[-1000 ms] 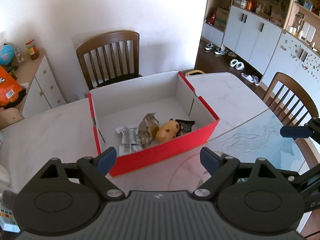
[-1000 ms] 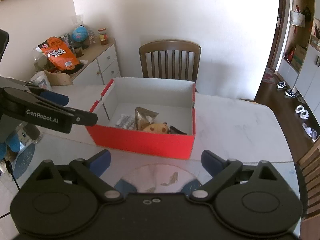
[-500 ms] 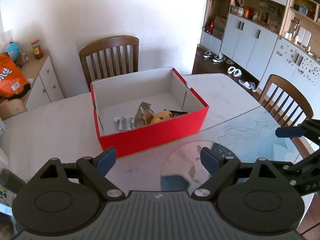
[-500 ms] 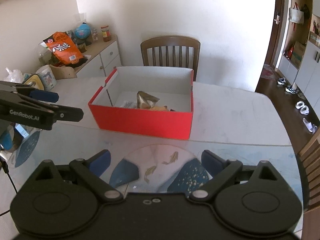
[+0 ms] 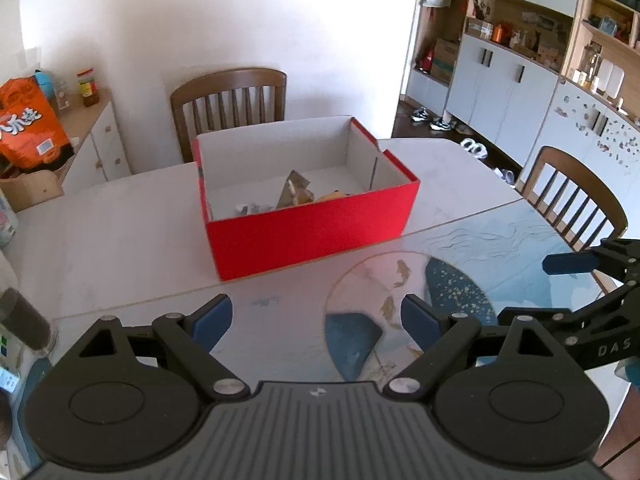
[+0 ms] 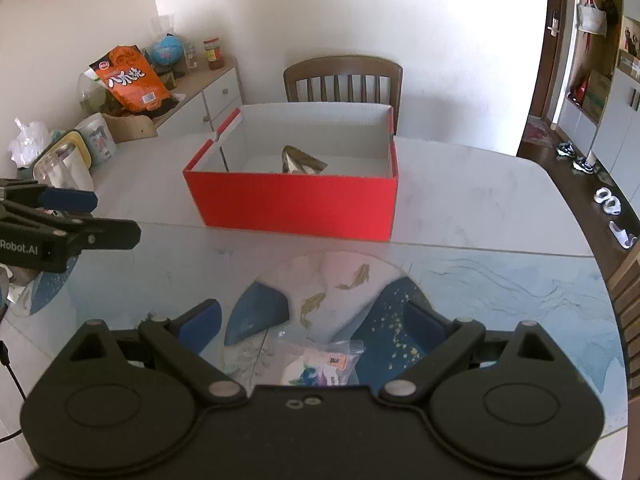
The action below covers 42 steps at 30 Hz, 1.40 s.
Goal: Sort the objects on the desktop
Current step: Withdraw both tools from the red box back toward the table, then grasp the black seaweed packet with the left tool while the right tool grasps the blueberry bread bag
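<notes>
A red cardboard box [image 5: 312,228] stands on the white table and also shows in the right wrist view [image 6: 296,204]. A crumpled foil packet [image 5: 294,192] and other small items lie inside it, mostly hidden by the front wall. A clear plastic packet with a colourful print [image 6: 320,364] lies on the blue patterned mat just below my right gripper [image 6: 316,320]. My right gripper is open and empty above it. My left gripper [image 5: 316,316] is open and empty over the mat, well short of the box.
Wooden chairs [image 5: 230,106] stand behind the table and at its right side [image 5: 576,200]. A side cabinet at the left carries an orange snack bag [image 6: 132,78], jars and a globe. Containers [image 6: 64,160] crowd the table's left edge.
Both grippers have pulled back and lower, away from the box. The box's contents have sunk behind its front wall. The clear packet has come into the right wrist view.
</notes>
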### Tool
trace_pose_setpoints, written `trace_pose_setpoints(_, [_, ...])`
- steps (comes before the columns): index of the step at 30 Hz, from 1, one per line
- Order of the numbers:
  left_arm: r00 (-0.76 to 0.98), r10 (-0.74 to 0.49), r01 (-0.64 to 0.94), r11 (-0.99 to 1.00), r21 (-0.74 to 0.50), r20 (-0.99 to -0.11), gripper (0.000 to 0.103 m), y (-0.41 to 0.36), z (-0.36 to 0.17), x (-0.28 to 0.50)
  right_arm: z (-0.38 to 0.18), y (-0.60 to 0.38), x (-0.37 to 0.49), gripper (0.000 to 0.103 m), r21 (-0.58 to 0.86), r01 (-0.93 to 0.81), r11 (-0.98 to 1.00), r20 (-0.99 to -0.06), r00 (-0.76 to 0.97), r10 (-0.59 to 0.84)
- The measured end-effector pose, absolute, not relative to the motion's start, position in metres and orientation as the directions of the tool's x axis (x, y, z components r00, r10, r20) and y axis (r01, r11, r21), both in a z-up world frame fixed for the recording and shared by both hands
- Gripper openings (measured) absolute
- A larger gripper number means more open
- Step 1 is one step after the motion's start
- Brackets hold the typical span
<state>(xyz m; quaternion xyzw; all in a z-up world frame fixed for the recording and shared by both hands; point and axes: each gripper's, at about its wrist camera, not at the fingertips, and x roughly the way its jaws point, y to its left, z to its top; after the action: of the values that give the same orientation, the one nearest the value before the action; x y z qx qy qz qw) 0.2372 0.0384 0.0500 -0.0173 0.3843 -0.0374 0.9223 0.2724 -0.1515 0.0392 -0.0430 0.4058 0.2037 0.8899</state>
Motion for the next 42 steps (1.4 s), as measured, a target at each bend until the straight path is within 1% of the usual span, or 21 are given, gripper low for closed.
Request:
trace_pose_setpoints(8, [0.737,0.005,0.007,1.000,0.015,-0.675,0.092,0.046,0.025,0.213,0.018,-0.146,0.262,0.098,0.051,-0.390,0.920,-0.741,0.602,0.296])
trace_pose_setpoints(15, [0.736,0.000,0.002,1.000,0.001,-0.676,0.092,0.057,0.001,0.205,-0.003,-0.145,0.262,0.097,0.066,-0.373,0.925,-0.746,0.597,0.294])
trace_pose_setpoints(24, [0.698,0.002,0.025,0.999,0.027,-0.716,0.092,0.064,-0.037,0.204,-0.029,-0.143,0.268,0.096,0.089,-0.348,0.933,-0.778,0.561,0.283])
trace_pose_setpoints(34, [0.654,-0.003,0.025,1.000,0.017,-0.757,0.092,0.074,-0.073,0.208,-0.055,-0.139,0.277,0.096,0.093,-0.329,0.940,-0.822,0.507,0.259])
trace_pose_setpoints(42, [0.626,-0.011,0.036,0.999,0.014,-0.780,0.091,0.079,-0.093,0.211,-0.069,-0.141,0.286,0.091,0.109,-0.299,0.948,-0.848,0.469,0.245])
